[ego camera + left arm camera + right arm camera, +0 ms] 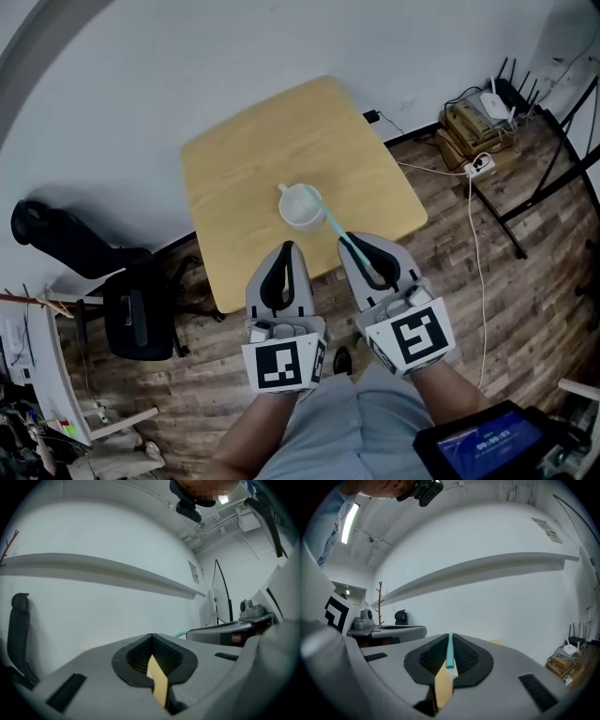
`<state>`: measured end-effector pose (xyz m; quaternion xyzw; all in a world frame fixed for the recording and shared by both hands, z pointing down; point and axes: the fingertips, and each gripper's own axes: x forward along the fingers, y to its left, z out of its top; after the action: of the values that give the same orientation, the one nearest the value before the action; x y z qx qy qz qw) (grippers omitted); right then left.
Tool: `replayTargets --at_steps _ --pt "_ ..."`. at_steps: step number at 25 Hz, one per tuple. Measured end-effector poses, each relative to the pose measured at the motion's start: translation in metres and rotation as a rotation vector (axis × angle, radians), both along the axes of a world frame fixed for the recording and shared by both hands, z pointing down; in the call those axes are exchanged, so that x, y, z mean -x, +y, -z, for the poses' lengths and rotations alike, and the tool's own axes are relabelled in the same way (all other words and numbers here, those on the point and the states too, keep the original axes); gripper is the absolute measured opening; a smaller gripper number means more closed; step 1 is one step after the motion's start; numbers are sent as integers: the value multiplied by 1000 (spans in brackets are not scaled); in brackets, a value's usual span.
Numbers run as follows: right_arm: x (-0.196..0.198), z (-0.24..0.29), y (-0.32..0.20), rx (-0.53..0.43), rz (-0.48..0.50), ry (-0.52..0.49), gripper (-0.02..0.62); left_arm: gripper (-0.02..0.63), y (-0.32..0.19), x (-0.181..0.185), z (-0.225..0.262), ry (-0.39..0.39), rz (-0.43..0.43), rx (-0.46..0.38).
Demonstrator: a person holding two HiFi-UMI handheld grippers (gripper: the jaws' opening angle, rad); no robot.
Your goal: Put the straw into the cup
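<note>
Worktop: square pale wooden worktop (244, 159) against a white wall.
Cup: round white cup (292, 217), upright near the worktop's centre.
Straw: thin teal plastic straw (330, 221), slanting, with its far end over the cup's rim; whether it is inside is unclear.
Right hand-held gripper (352, 244): closed on the straw's near end.
Left hand-held gripper (285, 249): closed, empty, near the cup.
Handling: the straw is probably light, bendable and easily crushed; a gentle hold nearer mid-length would steady the tip.

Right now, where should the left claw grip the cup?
I'd take the cup by its left wall from the near left: the straw slants over the right rim into the right claw, blocking that side. Open the left claw first.
</note>
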<state>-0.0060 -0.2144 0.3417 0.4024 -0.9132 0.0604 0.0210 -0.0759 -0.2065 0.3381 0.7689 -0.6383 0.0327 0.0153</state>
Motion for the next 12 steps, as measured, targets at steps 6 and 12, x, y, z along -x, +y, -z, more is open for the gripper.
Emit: replayTargets --at_steps 6,12 --pt "8 9 -35 -19 91 -16 21 -3 -37 3 11 -15 75 -24" --pt "12 19 -49 -43 158 -12 21 -3 -51 4 21 -13 132 -51"
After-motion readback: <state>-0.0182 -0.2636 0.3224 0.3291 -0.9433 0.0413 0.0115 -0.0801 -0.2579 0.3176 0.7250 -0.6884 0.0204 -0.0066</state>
